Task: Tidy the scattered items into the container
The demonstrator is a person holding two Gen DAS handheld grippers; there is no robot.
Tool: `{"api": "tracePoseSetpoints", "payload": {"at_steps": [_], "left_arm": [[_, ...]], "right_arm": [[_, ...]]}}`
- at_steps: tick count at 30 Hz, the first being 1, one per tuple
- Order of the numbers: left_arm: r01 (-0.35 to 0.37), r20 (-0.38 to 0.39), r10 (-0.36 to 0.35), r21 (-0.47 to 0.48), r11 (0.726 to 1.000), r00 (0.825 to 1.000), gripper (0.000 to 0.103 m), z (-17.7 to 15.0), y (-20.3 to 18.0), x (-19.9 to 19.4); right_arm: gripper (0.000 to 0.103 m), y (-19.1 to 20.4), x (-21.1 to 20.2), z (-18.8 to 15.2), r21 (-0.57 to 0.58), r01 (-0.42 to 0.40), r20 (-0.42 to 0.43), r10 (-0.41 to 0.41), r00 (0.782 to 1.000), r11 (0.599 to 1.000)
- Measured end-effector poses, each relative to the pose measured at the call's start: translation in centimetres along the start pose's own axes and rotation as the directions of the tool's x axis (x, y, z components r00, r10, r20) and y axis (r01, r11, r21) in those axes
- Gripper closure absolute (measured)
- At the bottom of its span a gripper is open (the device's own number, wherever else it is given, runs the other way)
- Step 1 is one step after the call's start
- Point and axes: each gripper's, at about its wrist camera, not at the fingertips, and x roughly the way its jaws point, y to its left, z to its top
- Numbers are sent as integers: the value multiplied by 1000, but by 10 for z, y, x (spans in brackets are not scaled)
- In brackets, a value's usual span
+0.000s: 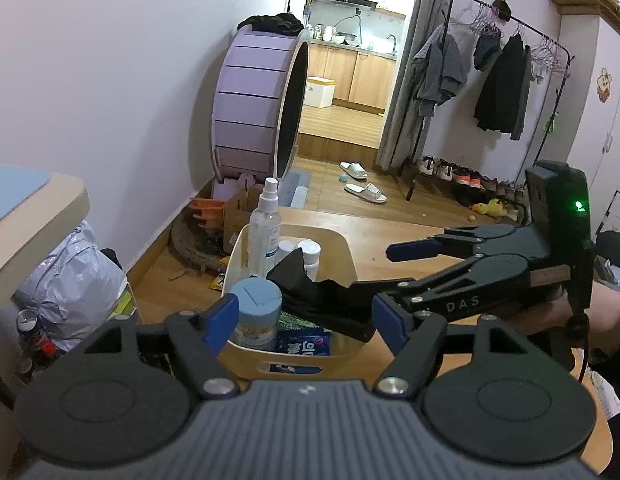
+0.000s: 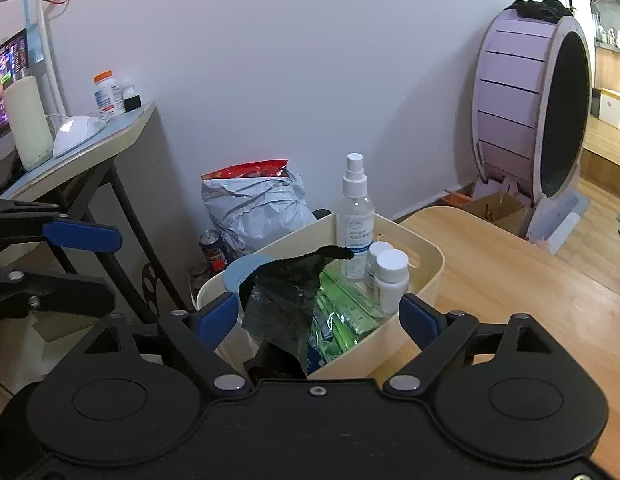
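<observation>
Blue-padded fingers of the left gripper (image 1: pixel 306 322) stand apart over the near end of the cream container (image 1: pixel 349 354). Its left pad sits just beside a jar with a pale blue lid (image 1: pixel 256 298), but whether it touches the jar I cannot tell; nothing is clamped between the pads.

Just across the bin, the right gripper (image 2: pixel 317 316) is spread wide, its jaws straddling the container's near corner. A crumpled black plastic bag (image 2: pixel 286 296) rises between the pads, with neither one pressing on it. From the left wrist camera the same bag drapes from the right gripper's lower finger down into the bin.

Inside the container lie green sachets (image 2: pixel 345 312) and a blue packet (image 1: pixel 306 342). Behind them stand two white pill bottles (image 2: pixel 391 276) and a clear spray bottle (image 2: pixel 357 220), upright at the far wall. The bin rests on a wooden table (image 2: pixel 509 280), close to its edge.

Beyond the table's edge, on the floor, are a grey plastic sack (image 2: pixel 258 208) and drink cans (image 2: pixel 213 245). A side desk (image 2: pixel 106 140) carries a supplement bottle (image 2: pixel 106 94). Farther off, a lilac wheel (image 1: pixel 254 108) stands by the wall, slippers (image 1: pixel 359 180) lie on the floor, and a clothes rack (image 1: pixel 505 76) holds dark garments.
</observation>
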Motion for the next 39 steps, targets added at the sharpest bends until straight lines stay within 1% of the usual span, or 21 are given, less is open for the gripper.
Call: {"api": "tracePoseSetpoints", "payload": {"at_steps": [1, 2, 3, 7, 11, 15, 19, 21, 24, 26, 30, 35, 39], "left_arm": [[2, 1, -2, -1, 1000, 1000, 30, 0, 1, 0], [5, 2, -5, 1, 1000, 1000, 30, 1, 2, 0], [8, 4, -8, 3, 1000, 1000, 30, 1, 3, -1], [14, 14, -14, 12, 1000, 1000, 30, 3, 4, -5], [9, 17, -9, 4, 1000, 1000, 30, 3, 10, -5], [18, 20, -18, -8, 1000, 1000, 29, 1, 11, -5], [27, 20, -27, -8, 1000, 999, 29, -1, 9, -4], [30, 18, -30, -9, 1000, 999, 29, -2, 8, -4], [37, 21, -37, -9, 999, 999, 29, -3, 9, -5], [34, 21, -34, -8, 999, 999, 29, -2, 9, -5], [27, 11, -27, -10, 1000, 1000, 29, -1, 11, -2], [23, 5, -23, -12, 1000, 1000, 29, -1, 12, -4], [21, 3, -21, -13, 1000, 1000, 29, -3, 13, -4]], "right_arm": [[19, -1, 0, 0, -1, 4, -1, -4, 1000, 1000], [24, -2, 1, 0, -5, 13, -11, -13, 1000, 1000], [27, -2, 3, 1, -11, 23, -23, -23, 999, 1000], [28, -1, 4, 4, -59, 60, -54, -63, 997, 996], [28, 5, -2, 3, -103, 66, -69, -73, 995, 992], [28, 16, 0, -3, -180, 69, -116, -91, 989, 981], [28, 28, 13, -11, -210, 46, -163, -82, 983, 977], [29, 33, 18, -11, -207, 39, -164, -74, 984, 978], [29, 36, 13, -8, -199, 35, -141, -64, 988, 979], [29, 33, 9, -3, -184, 47, -125, -71, 990, 982], [27, 30, 9, 3, -152, 32, -124, -51, 991, 988], [27, 35, 15, 0, -210, 60, -160, -94, 983, 976], [27, 18, 9, 1, -136, 91, -133, -109, 985, 986]]}}
